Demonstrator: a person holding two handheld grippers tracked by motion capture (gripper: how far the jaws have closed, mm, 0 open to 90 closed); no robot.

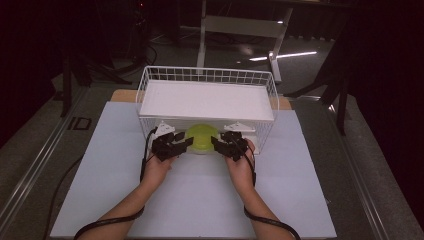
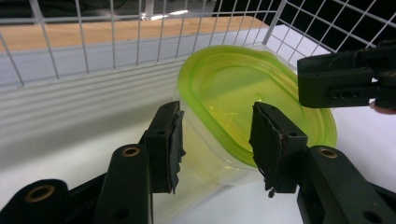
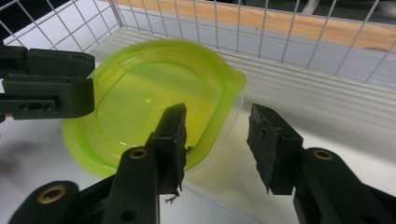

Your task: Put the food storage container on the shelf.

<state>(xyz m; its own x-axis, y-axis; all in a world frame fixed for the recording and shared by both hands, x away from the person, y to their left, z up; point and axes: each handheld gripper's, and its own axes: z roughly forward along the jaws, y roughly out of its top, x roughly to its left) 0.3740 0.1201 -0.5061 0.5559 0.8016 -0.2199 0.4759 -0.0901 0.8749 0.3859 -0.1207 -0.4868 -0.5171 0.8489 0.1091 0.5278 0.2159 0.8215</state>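
A clear container with a lime-green lid [image 1: 202, 137] sits at the front opening of a white wire rack [image 1: 145, 85], under its white shelf board. My left gripper [image 1: 186, 141] is at the container's left end and my right gripper [image 1: 216, 142] at its right end. In the left gripper view, the container's rim [image 2: 243, 93] lies between the jaws of my left gripper [image 2: 217, 140], with gaps showing beside both pads. My right gripper [image 3: 217, 140] straddles the lid's corner [image 3: 149, 98] in the right gripper view, its far pad well clear of it.
The rack stands on a white sheet [image 1: 200, 200] that covers the table, with a wooden strip behind it. Wire walls [image 2: 93, 42] close the rack's back and sides. Dark floor and stand legs lie beyond the table. Cables trail from both hands.
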